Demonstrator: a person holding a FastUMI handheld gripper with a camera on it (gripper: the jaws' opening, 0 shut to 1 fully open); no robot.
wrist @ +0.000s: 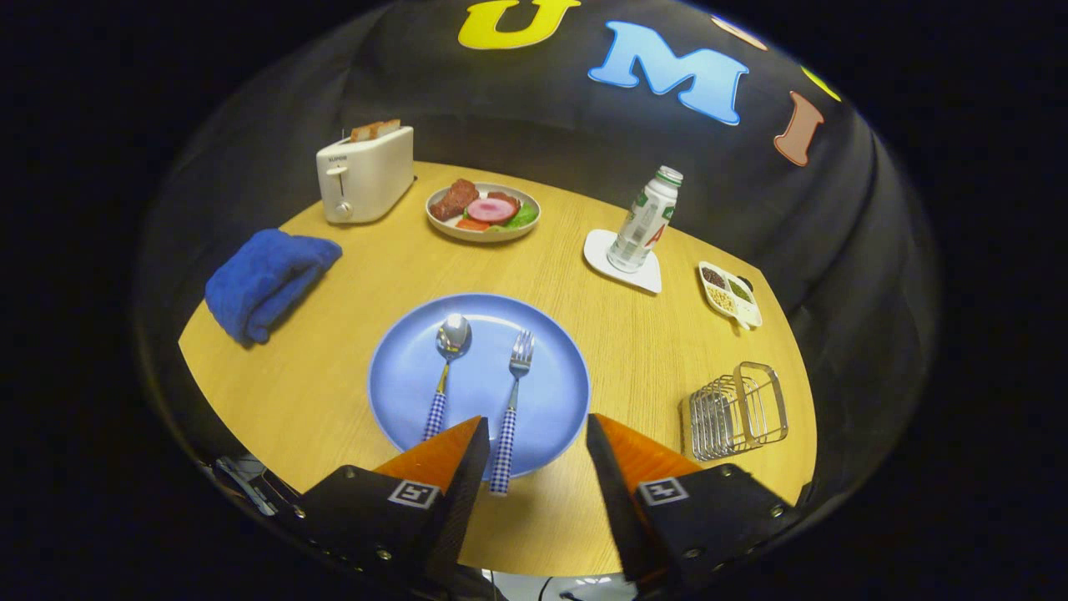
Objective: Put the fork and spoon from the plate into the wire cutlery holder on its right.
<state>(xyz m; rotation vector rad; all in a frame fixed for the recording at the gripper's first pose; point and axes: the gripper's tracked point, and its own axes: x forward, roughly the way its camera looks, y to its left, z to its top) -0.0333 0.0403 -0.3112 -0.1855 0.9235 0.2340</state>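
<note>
Checked spoon (443, 371) handle end hides behind open tongs (536, 434).

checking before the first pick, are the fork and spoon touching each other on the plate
Apart. The gripper view shows bare blue plate between spoon and fork along their whole length.

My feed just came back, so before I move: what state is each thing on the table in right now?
tongs: open, holding nothing, over the plate's near edge
fork: flat on the plate
spoon: flat on the plate, beside the fork
plate: on the table
wire holder: empty
bottle: upright, capped, on a coaster
toaster: bread sticking up
blue cloth: bunched
</note>
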